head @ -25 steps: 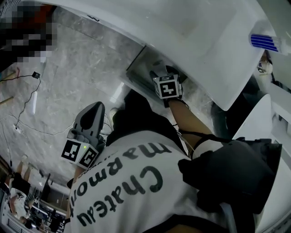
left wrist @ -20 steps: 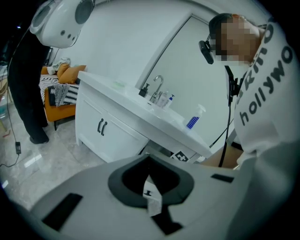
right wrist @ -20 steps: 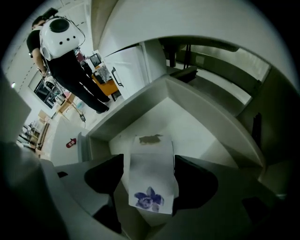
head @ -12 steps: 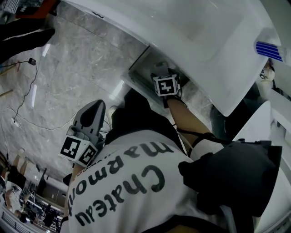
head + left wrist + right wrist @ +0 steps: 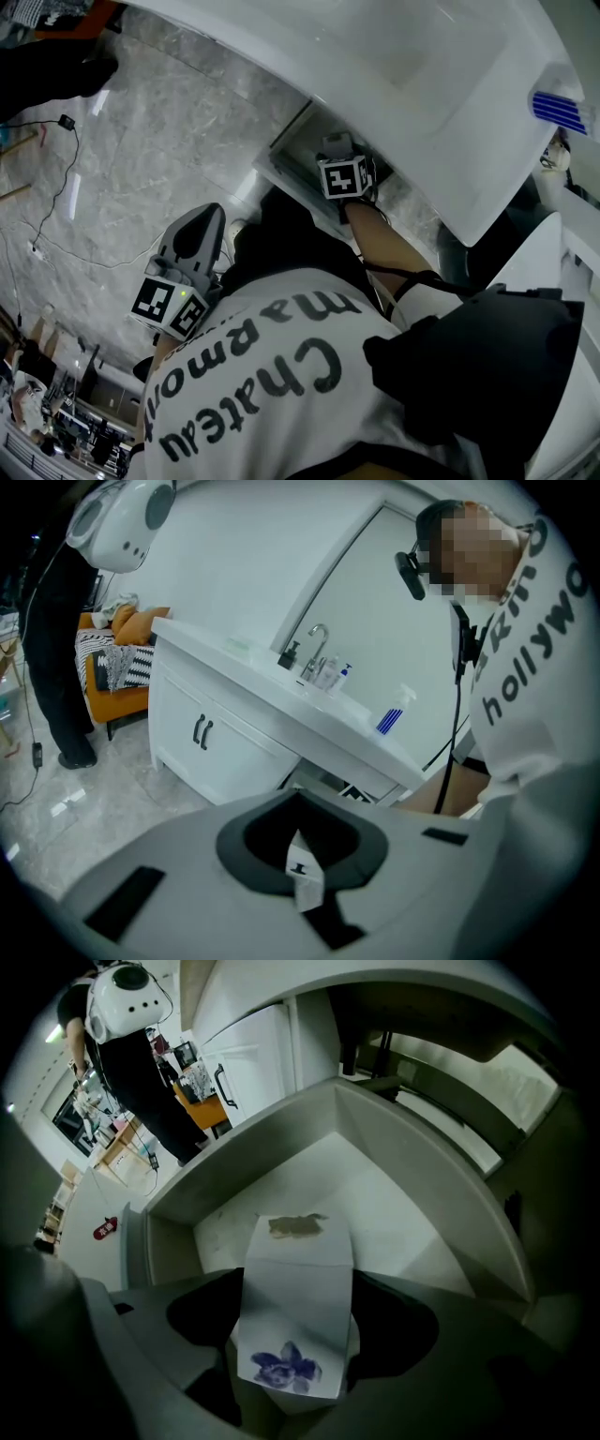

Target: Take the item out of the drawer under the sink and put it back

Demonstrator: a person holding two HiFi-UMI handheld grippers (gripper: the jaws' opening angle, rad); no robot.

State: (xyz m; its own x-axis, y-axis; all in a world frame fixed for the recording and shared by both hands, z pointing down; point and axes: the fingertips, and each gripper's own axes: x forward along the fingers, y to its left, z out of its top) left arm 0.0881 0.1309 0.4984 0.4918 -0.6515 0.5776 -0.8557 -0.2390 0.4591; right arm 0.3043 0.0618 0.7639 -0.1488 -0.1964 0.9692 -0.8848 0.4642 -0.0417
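Observation:
The drawer (image 5: 291, 155) under the white sink counter (image 5: 422, 84) stands pulled out. My right gripper (image 5: 339, 150) reaches down into it, its tips hidden below the marker cube (image 5: 343, 176). In the right gripper view, a white box (image 5: 291, 1321) with a blue flower print and a brown patch lies on the drawer floor (image 5: 394, 1213). It sits between the jaws of the right gripper (image 5: 302, 1279), which stand wide, with dark gaps on both sides of the box. My left gripper (image 5: 197, 230) hangs shut over the floor, away from the drawer, holding nothing (image 5: 300, 841).
The left gripper view shows the white vanity (image 5: 234, 742) with a faucet (image 5: 317, 639) and a spray bottle (image 5: 394, 714). A cable (image 5: 56, 197) trails over the marble floor (image 5: 159, 131). A person in black (image 5: 131, 1063) stands further off.
The right gripper has stayed inside the drawer, edging slightly deeper. The left gripper has drifted a little to the right and stays shut.

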